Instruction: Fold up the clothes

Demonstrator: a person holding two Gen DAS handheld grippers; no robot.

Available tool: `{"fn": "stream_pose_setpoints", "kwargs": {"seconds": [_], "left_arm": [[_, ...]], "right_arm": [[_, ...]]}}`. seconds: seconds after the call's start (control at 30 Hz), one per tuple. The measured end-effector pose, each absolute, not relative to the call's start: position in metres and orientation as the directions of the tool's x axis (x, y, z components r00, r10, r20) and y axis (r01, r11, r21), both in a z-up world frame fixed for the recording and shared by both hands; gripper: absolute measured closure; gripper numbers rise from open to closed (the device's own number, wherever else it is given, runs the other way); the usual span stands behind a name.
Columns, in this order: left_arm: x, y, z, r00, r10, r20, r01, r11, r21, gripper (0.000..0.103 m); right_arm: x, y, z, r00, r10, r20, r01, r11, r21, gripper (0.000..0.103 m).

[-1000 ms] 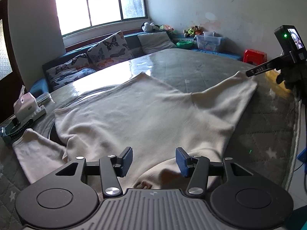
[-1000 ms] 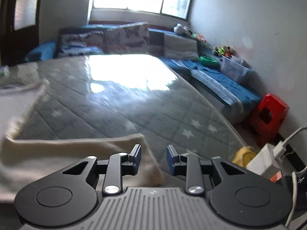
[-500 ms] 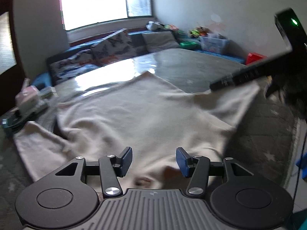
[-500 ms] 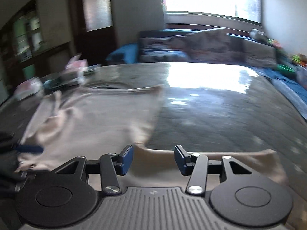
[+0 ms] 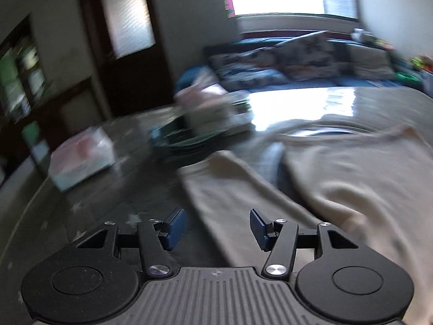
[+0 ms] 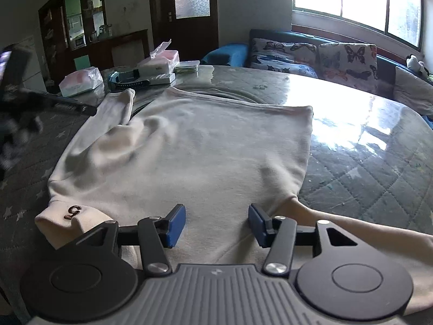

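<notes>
A cream long-sleeved sweater [image 6: 194, 146] lies spread flat on the grey quilted mattress [image 6: 365, 162]. In the right wrist view my right gripper [image 6: 216, 223] is open and empty, just above the sweater near its collar. One sleeve [image 6: 119, 108] stretches to the far left, the other sleeve [image 6: 351, 233] runs off to the right under the gripper. In the blurred left wrist view my left gripper [image 5: 215, 228] is open and empty, over the edge of a sleeve [image 5: 243, 189], with the sweater body [image 5: 365, 178] to its right. The left gripper also shows blurred at the left edge of the right wrist view [image 6: 24, 100].
Tissue packs [image 6: 81, 81], a dark tray [image 6: 127, 80] and white boxes [image 6: 159, 62] sit at the mattress's far left corner. Butterfly cushions [image 6: 311, 54] line a sofa under the window. A dark door and cabinet stand behind.
Both grippers have swung left, so the views turned from the window wall toward the door. The right gripper's fingers have opened wider. The left gripper now sits over a sleeve.
</notes>
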State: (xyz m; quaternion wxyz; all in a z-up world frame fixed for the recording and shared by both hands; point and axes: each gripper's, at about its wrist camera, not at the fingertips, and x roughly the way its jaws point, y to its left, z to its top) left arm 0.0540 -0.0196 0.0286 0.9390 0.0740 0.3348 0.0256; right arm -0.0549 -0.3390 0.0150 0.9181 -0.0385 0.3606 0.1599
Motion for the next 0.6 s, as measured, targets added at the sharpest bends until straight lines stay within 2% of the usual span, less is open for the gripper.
{"fn": "stream_pose_setpoints", "kwargs": {"seconds": [0.1, 0.27, 0.33, 0.4, 0.47, 0.6], "left_arm": [[0.077, -0.005, 0.021, 0.753, 0.128, -0.645, -0.06, 0.99, 0.126, 0.047], [0.098, -0.001, 0.014, 0.754, 0.135, -0.643, -0.077, 0.99, 0.117, 0.049], [0.104, -0.002, 0.013, 0.758, 0.122, -0.641, -0.065, 0.992, 0.112, 0.057], [0.106, -0.004, 0.011, 0.764, 0.107, -0.637, -0.051, 0.993, 0.106, 0.081], [0.104, -0.008, 0.011, 0.768, 0.111, -0.631, -0.049, 0.992, 0.115, 0.096], [0.093, -0.005, 0.011, 0.772, 0.165, -0.614, -0.094, 0.985, 0.147, 0.101]], "right_arm": [[-0.055, -0.339, 0.015, 0.689, 0.266, -0.674, -0.322, 0.946, 0.045, 0.048], [-0.055, -0.334, 0.013, 0.689, 0.265, -0.675, -0.338, 0.941, 0.025, 0.038], [-0.055, -0.333, 0.013, 0.688, 0.268, -0.675, -0.342, 0.939, 0.023, 0.036], [-0.054, -0.332, 0.013, 0.687, 0.27, -0.675, -0.347, 0.938, 0.023, 0.034], [-0.053, -0.332, 0.013, 0.684, 0.274, -0.677, -0.352, 0.936, 0.023, 0.031], [-0.053, -0.33, 0.014, 0.682, 0.272, -0.679, -0.362, 0.932, 0.01, 0.029]]}}
